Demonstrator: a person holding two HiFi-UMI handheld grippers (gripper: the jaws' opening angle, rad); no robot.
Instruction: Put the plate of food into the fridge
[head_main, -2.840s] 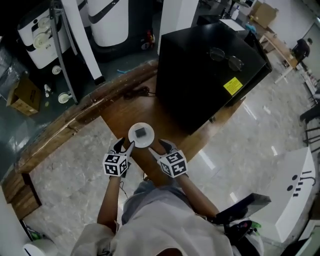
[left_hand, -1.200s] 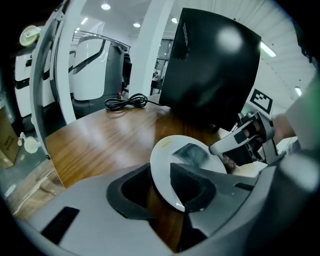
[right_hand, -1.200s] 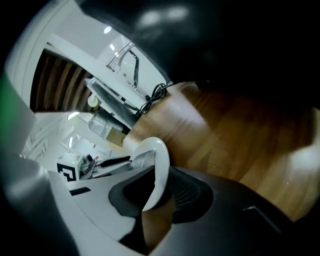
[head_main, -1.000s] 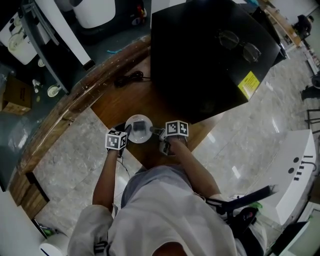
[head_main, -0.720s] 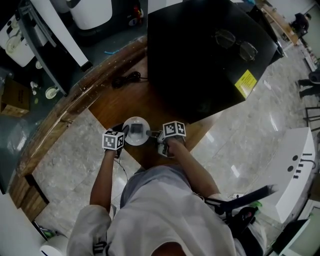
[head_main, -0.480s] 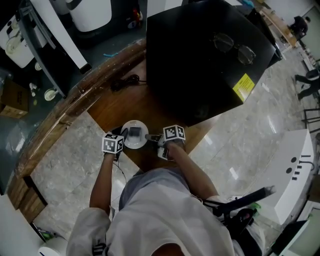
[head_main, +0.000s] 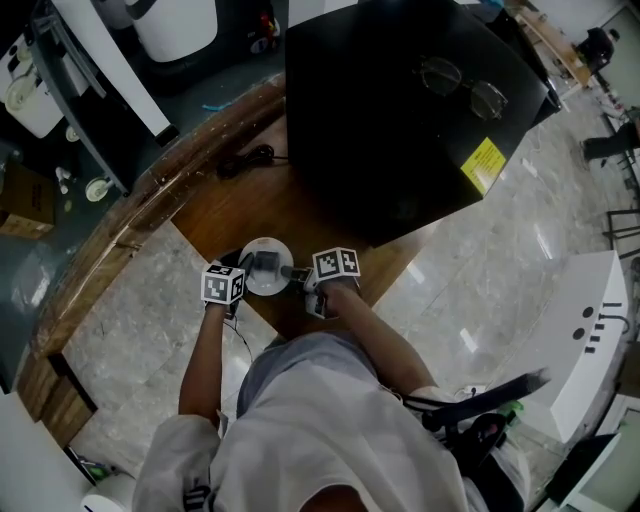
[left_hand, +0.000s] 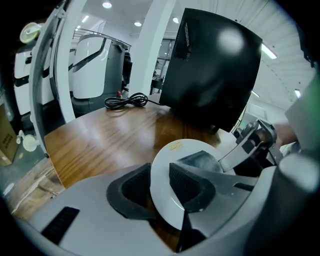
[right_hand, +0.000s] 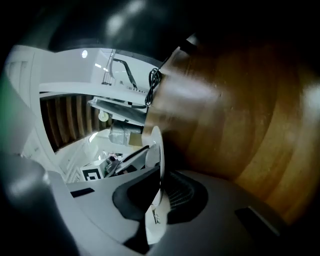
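plate (left_hand: 167, 154) rim between jaws of left tool (left_hand: 160, 182) and just-closed right tool (right_hand: 160, 192)

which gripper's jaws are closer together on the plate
The right gripper: its jaws, which have just been closing, pinch the thin rim of the plate nearly shut. The jaws of the left gripper stand wider apart around the opposite rim.
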